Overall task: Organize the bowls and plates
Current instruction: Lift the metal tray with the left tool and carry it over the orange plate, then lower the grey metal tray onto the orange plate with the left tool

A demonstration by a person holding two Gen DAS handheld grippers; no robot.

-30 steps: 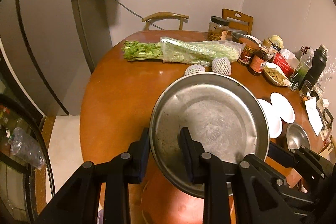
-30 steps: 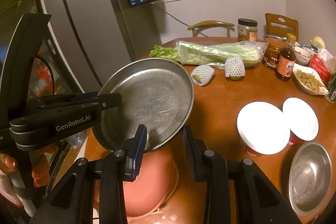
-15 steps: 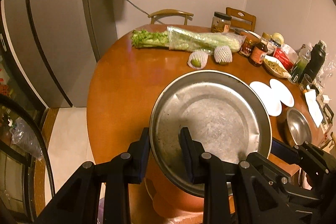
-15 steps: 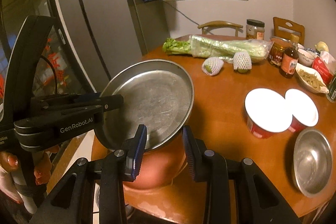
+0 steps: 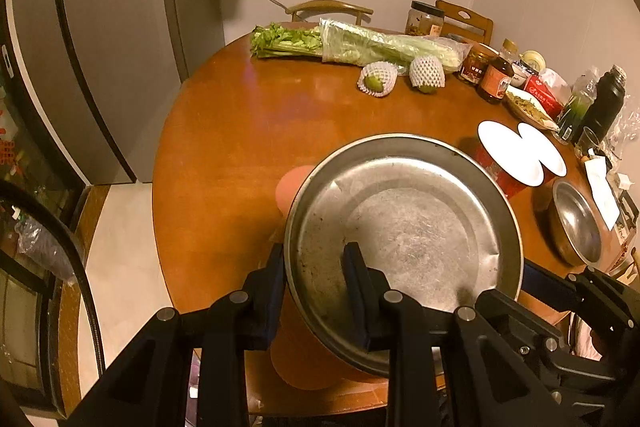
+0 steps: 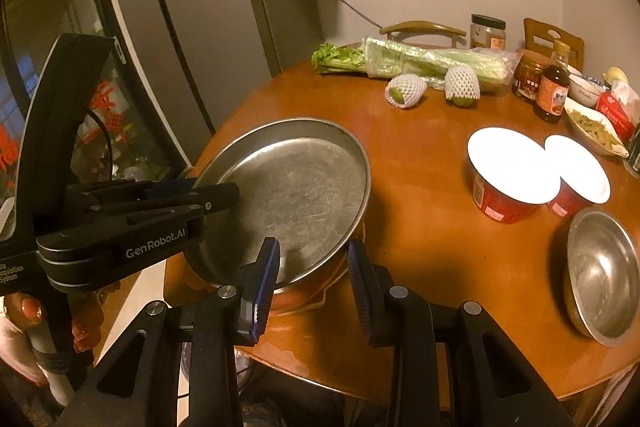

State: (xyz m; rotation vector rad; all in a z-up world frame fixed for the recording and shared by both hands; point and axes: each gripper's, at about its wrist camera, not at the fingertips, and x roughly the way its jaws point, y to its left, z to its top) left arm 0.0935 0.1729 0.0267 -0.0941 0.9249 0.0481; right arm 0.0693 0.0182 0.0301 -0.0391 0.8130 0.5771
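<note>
The left tongs (image 5: 314, 281) are gripping the rim of a round, shallow stainless-steel plate (image 5: 404, 227), holding it tilted over a salmon-pink bowl (image 5: 294, 183) at the near edge of the round brown wooden counter (image 5: 248, 131). The right tongs (image 6: 314, 267) are standing slightly apart around the near rim of that plate without visibly pressing on it. A small stainless-steel bowl (image 6: 604, 275) is sitting to the right, beside two red cups with white lids (image 6: 508, 167).
</note>
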